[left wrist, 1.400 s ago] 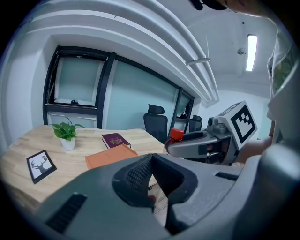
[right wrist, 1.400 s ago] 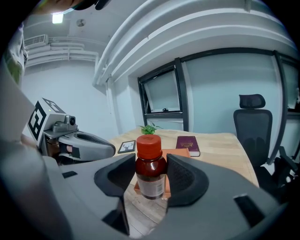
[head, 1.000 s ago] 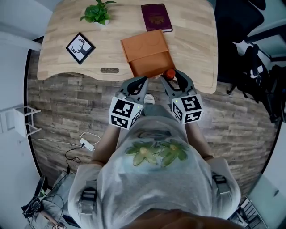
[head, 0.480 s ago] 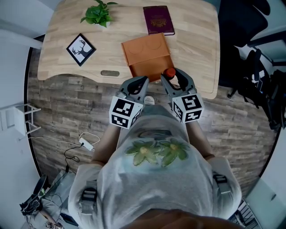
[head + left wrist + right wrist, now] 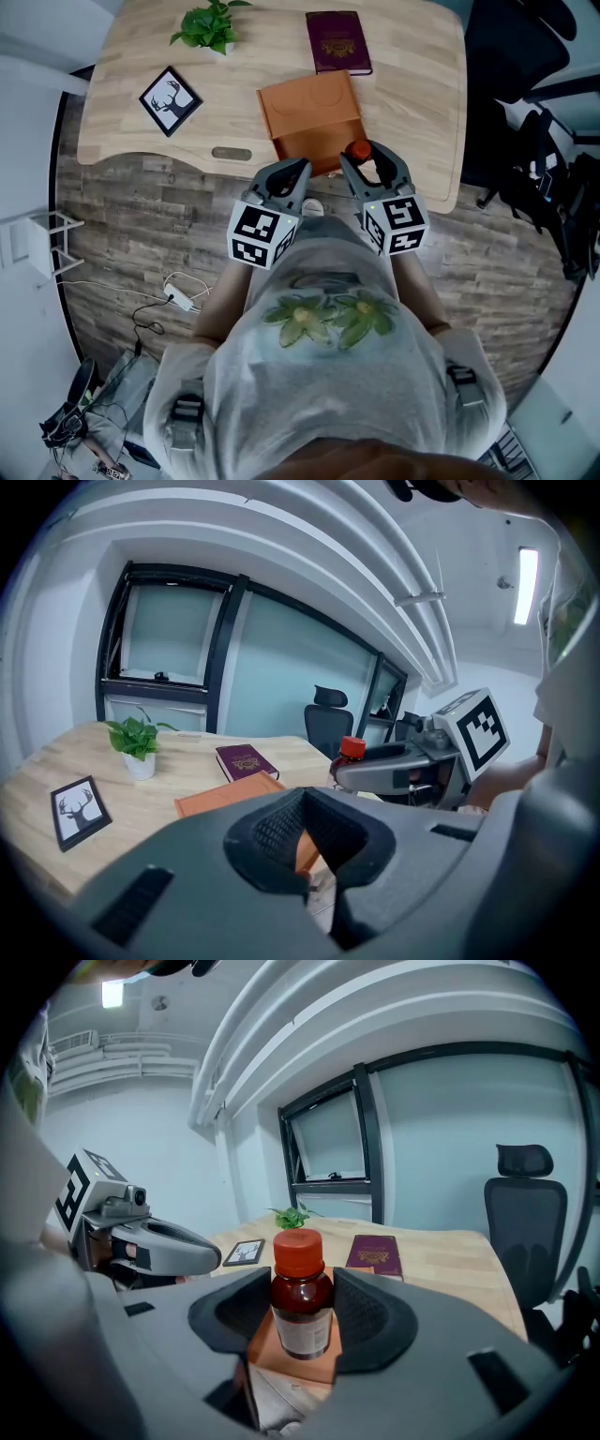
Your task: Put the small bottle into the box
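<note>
Stands at near edge of pale wood bench (image 5: 122, 56), a gripper in each hand, seen from overhead. Grips small bottle (image 5: 302, 1288) in right gripper (image 5: 302, 1321): jaws clamped on either side of brown glass body, bottle upright, red cap on top, white label facing cam. Holds it over bench's near edge, just beside near-right corner of orange-brown box (image 5: 309, 112), not inside. Box top flat, w/ two round dents pressed in; open or closed, cannot tell. Carries left gripper (image 5: 302, 829) alongside, near right one but apart, jaws clenched together w/ nothing betw. them, aimed toward box's near-left corner. Black-and-white marker cubes on both grippers turned up toward head cam. Farther back on bench: maroon booklet (image 5: 337, 41) just beyond box's far-right corner; plant (image 5: 208, 26) in white pot toward far left; framed deer picture (image 5: 170, 100) left of box, well apart from it. Beyond bench, in right gripper view: black office chair (image 5: 525, 1222) & dark-framed glass wall. Underfoot: grey-brown plank floor (image 5: 141, 234), w/ white cable (image 5: 178, 298) trailing at left. Wears pale shirt (image 5: 323, 375) w/ green leaf-and-flower print.
</note>
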### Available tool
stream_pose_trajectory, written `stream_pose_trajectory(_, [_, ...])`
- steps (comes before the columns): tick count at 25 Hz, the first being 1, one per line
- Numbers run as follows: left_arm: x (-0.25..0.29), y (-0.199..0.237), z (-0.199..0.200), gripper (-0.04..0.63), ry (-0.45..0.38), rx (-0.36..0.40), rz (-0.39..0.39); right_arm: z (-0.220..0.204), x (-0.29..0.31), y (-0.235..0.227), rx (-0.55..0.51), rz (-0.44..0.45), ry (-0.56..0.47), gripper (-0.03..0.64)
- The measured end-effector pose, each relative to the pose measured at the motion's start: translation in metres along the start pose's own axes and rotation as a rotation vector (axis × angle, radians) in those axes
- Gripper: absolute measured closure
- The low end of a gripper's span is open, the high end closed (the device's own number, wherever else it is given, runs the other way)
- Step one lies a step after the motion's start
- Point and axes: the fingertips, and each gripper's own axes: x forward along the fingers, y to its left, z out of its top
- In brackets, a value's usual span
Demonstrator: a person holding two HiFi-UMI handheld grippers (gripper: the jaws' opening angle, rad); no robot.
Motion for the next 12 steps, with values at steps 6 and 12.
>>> stream_pose_trajectory(6, [0.006, 0.005, 0.002, 0.588, 0.005, -0.004, -0.002, -0.001, 0.009, -0.003, 0.007, 0.002, 0.009, 0.411])
stream_pose_trajectory(12, [0.007, 0.009, 0.002, 0.588, 0.008, -0.009, 0.006, -0.004, 0.014, -0.005, 0.010, 0.004, 0.019, 0.411])
